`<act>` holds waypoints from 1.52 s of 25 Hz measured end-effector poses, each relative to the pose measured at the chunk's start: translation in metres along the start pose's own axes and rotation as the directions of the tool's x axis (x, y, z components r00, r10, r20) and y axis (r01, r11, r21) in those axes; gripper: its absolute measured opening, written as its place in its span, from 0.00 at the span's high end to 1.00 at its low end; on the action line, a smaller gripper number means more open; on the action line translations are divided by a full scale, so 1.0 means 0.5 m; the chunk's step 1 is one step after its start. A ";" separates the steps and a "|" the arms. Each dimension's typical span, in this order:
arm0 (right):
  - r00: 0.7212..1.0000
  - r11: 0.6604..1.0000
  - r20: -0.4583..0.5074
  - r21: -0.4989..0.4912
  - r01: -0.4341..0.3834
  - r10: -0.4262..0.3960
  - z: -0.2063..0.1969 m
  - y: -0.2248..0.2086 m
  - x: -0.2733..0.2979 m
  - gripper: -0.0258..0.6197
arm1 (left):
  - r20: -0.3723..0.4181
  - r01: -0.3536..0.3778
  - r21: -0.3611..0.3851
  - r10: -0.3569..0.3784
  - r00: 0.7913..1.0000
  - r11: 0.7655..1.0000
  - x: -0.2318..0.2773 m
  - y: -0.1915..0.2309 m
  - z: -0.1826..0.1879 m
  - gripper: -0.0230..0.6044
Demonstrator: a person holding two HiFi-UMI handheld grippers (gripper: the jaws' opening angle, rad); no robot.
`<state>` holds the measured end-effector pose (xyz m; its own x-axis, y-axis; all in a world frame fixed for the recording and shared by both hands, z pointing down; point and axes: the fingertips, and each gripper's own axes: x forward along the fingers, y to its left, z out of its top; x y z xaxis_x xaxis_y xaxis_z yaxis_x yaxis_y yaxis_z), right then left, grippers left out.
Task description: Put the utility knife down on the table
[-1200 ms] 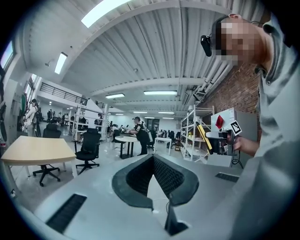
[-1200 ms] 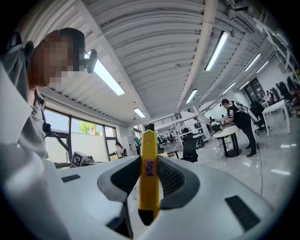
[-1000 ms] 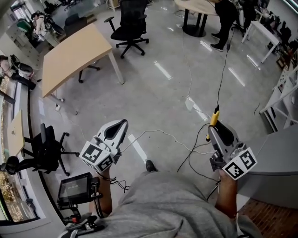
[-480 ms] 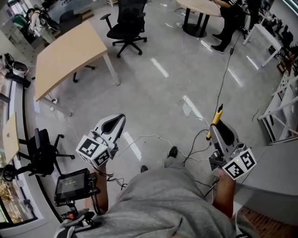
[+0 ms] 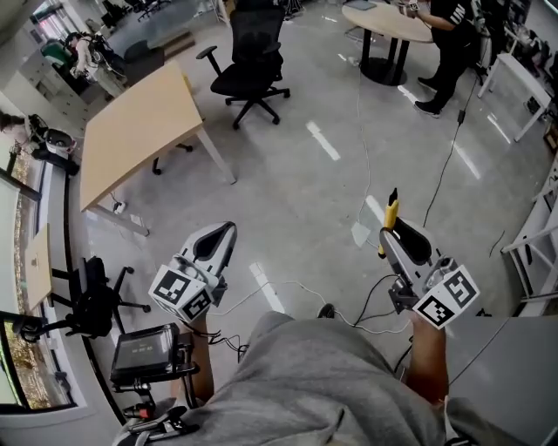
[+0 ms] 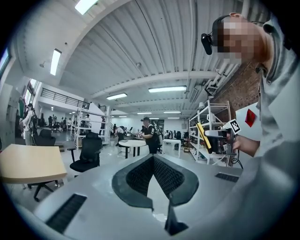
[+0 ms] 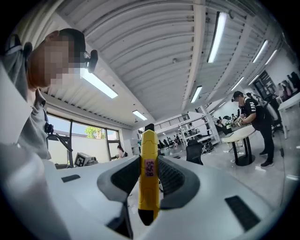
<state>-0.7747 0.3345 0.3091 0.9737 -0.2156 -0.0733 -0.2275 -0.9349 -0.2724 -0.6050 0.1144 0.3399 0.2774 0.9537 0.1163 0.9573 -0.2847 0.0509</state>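
Note:
The utility knife is yellow with a black tip and sticks up out of my right gripper, which is shut on it above the grey floor. In the right gripper view the knife stands upright between the dark pads, held at its middle by the right gripper. My left gripper is shut with nothing in it, its pads meeting at the tip. The light wooden table stands well ahead to the left; it also shows as the table at the left edge.
A black office chair stands beyond the wooden table. A person stands at a round table far right. Cables trail over the floor by my feet. A black screen on a stand sits lower left; white shelving is right.
The view has shifted as the person moved across the floor; the wooden table and chair now sit a little further right. Both grippers keep their pose, the knife still gripped.

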 end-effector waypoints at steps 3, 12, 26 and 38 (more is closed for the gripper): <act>1.000 1.000 0.004 0.011 -0.012 0.012 0.010 -0.058 0.006 0.78 | -0.019 -0.001 0.005 0.001 1.000 1.000 0.059 -0.005 -0.002 0.96; 1.000 0.999 0.001 0.040 0.006 -0.006 0.030 -0.236 0.079 0.78 | -0.057 0.013 -0.002 -0.013 0.998 1.000 0.260 0.077 0.001 0.96; 0.999 1.000 -0.024 0.011 0.023 -0.022 0.086 -0.485 0.437 0.78 | -0.012 0.060 -0.036 -0.061 0.998 0.998 0.591 0.416 0.019 0.96; 0.994 0.994 -0.045 0.054 -0.092 0.095 0.160 -0.784 0.679 0.78 | -0.041 -0.076 -0.051 0.074 0.996 0.996 0.839 0.598 0.086 0.96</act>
<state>-0.3559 0.6503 0.3140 0.9473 -0.3156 -0.0552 -0.3164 -0.8944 -0.3162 -0.1991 0.4337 0.3614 0.3438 0.9252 0.1606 0.9281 -0.3609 0.0921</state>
